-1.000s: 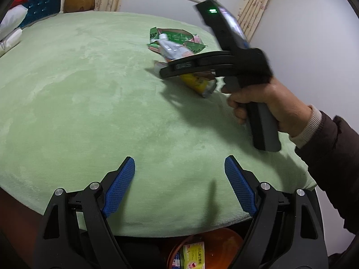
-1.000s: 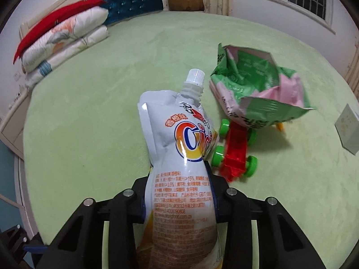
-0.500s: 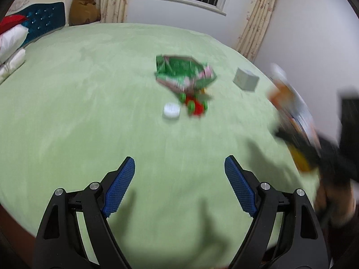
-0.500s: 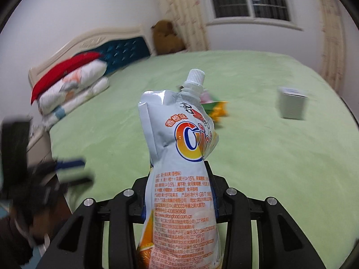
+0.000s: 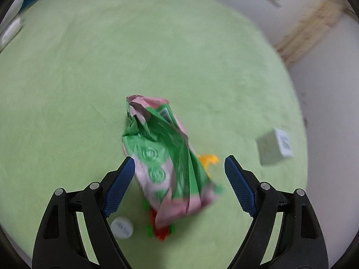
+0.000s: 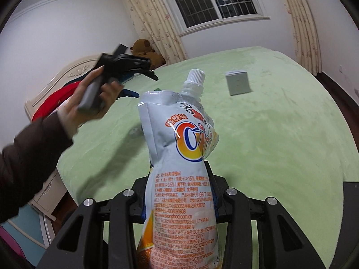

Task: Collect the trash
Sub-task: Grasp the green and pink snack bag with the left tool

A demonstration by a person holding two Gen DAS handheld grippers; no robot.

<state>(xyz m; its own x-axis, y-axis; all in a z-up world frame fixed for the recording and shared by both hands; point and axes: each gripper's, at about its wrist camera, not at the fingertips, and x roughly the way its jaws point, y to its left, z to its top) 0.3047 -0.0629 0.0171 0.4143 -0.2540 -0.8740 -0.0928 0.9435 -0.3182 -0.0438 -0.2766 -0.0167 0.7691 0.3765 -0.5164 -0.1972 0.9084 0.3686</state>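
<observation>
Left wrist view showed your left gripper spread apart around the green-pink snack bag. Your right gripper was clamped on the drink pouch.

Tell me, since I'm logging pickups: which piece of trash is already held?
The spouted drink pouch, clamped in the right claw. The green-pink snack bag lies on the bed between the open left claw.

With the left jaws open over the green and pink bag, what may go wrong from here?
1. The crumpled snack bag lies on top of a red and green toy; when the left gripper closes, it may grab or drag the toy too.
2. The right gripper pinches the drink pouch low, so the pouch might slip.
</observation>
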